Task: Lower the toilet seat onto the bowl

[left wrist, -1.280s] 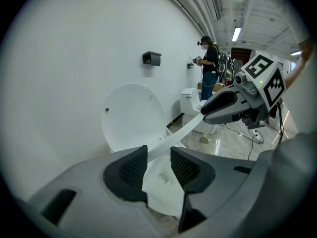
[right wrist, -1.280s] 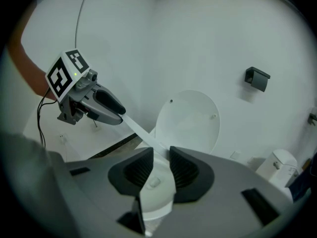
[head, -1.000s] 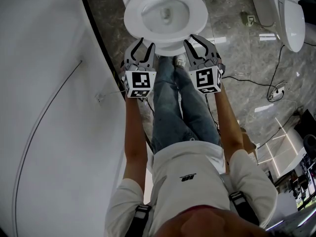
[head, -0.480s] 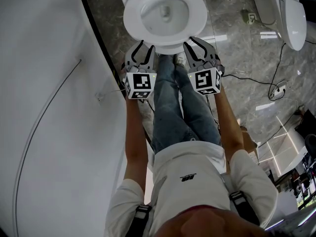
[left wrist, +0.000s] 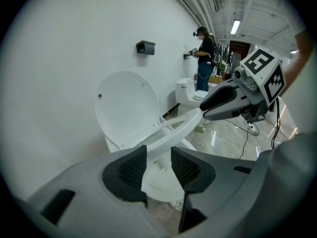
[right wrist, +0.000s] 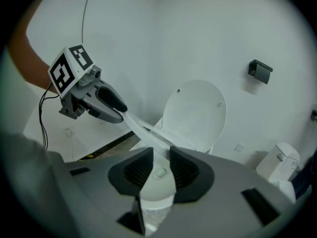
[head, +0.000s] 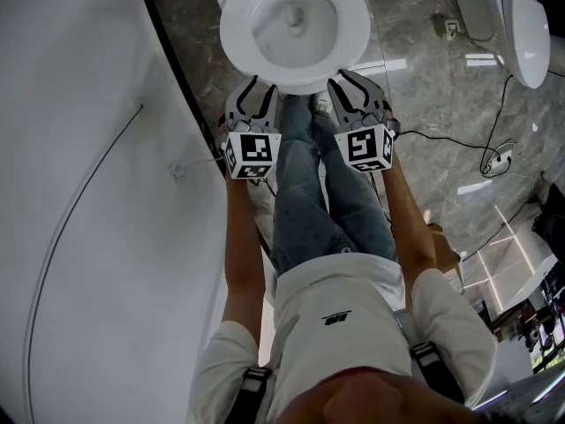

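Observation:
The white toilet seat (head: 353, 26) is held partway up, slanting over the bowl (head: 296, 20), with the lid (left wrist: 126, 105) upright against the wall behind it. My left gripper (head: 258, 87) is shut on the seat's front rim at the left. My right gripper (head: 354, 79) is shut on the front rim at the right. In the left gripper view the seat (left wrist: 171, 133) runs from the hinge into the jaws (left wrist: 158, 158). The right gripper view shows the seat (right wrist: 143, 130) between its jaws (right wrist: 161, 163), with the left gripper (right wrist: 101, 103) clamped further along.
A white wall (head: 88, 193) stands close at the left. A second toilet (head: 521, 34) sits at the far right on the marble floor, with cables (head: 459, 148) trailing across it. A black wall fixture (left wrist: 145, 47) hangs above the lid. A person (left wrist: 204, 58) stands far back.
Both grippers have shifted slightly, still holding the seat's front rim. The seat ring looks a little wider from above than a second ago.

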Demonstrator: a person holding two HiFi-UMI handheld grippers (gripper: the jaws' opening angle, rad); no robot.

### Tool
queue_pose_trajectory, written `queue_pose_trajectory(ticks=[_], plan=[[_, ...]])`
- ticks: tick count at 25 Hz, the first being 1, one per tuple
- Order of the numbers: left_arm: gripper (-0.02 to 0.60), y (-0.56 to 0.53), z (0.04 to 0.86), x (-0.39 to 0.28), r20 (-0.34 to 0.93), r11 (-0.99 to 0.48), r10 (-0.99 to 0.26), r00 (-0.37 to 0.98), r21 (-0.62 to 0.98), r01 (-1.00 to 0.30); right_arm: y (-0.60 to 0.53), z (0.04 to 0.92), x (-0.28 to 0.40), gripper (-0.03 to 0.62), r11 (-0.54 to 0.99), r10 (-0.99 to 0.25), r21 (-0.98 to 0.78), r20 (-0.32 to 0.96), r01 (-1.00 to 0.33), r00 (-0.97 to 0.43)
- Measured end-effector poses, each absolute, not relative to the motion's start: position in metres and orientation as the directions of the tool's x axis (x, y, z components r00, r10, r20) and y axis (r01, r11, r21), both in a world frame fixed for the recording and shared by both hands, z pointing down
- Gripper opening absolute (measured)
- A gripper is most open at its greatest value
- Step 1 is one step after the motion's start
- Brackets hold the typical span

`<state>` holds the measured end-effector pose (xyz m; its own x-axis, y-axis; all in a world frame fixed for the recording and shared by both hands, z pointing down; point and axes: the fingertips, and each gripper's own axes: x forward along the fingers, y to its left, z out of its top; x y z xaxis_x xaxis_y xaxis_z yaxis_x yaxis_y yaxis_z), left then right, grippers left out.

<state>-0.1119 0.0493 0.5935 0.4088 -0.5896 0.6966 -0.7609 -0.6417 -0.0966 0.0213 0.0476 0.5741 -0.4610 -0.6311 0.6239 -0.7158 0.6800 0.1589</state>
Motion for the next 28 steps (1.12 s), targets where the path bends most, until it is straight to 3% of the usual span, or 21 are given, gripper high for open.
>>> queue_pose_trajectory(ticks=[28], plan=[[0.158, 0.082, 0.633, -0.110, 0.766, -0.671, -0.508, 0.394, -0.065, -0.739, 0.078, 0.612, 0.022, 0.100, 0.718, -0.548, 0.094, 0.688, -0.690, -0.476]])
